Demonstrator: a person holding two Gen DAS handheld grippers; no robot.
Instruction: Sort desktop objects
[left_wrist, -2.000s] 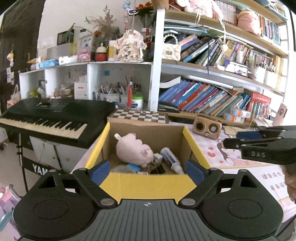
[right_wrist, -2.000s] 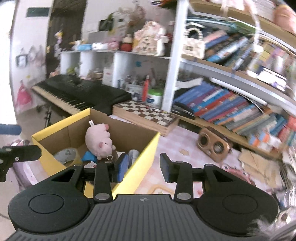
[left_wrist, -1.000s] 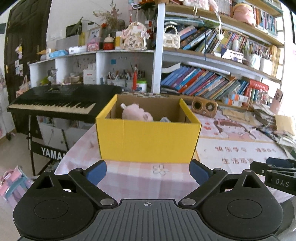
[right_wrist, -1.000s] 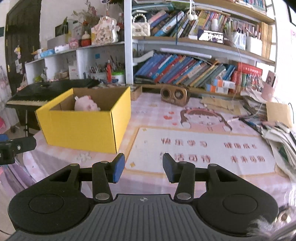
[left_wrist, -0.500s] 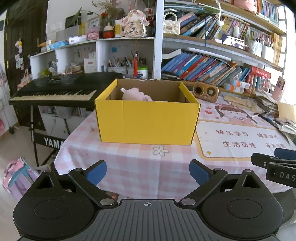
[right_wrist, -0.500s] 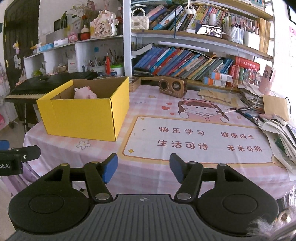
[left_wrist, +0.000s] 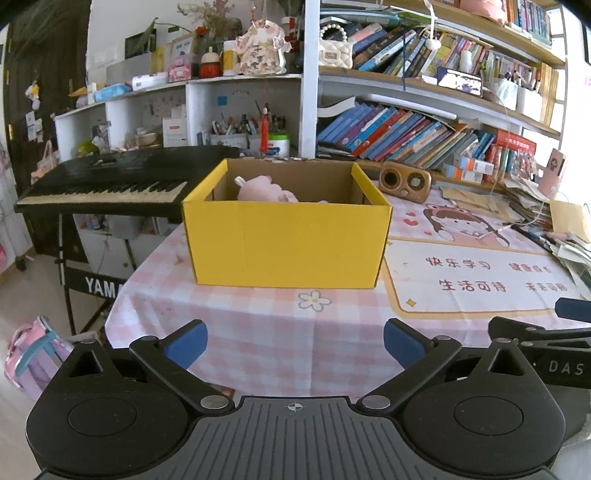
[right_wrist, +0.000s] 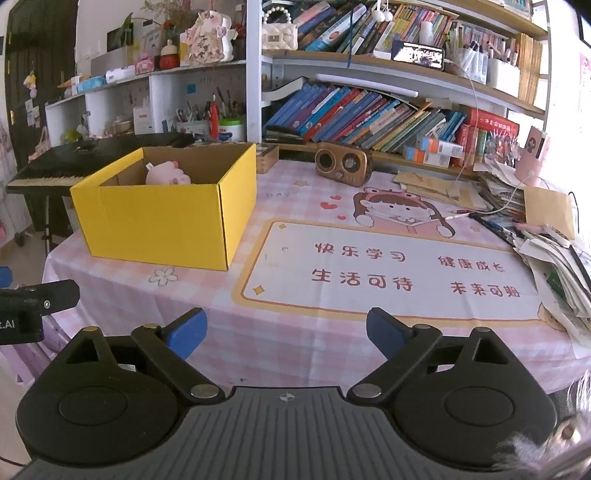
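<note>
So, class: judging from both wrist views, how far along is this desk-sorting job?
Done: the pink plush already sits inside the yellow box. In hand: nothing; the left claw and right claw are both opening, with nothing between the jaws. Left: the paper pile and pens lie unsorted at the table's right edge.

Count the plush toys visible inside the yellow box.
1: a pink plush lies at the box's back left. The walls may hide others lower down.

Keyboard stand: white letters "YAMA", cut off at the tabletop's edge, on the black panel (left_wrist: 99, 286) under the black electronic keyboard.
Mat: red Chinese lines "快乐学习", "健康成长", "生活可待", "未来可期" on the pink cartoon-girl desk mat (right_wrist: 406, 273).
Right claw: "DAS" on its black body (left_wrist: 565, 367).
</note>
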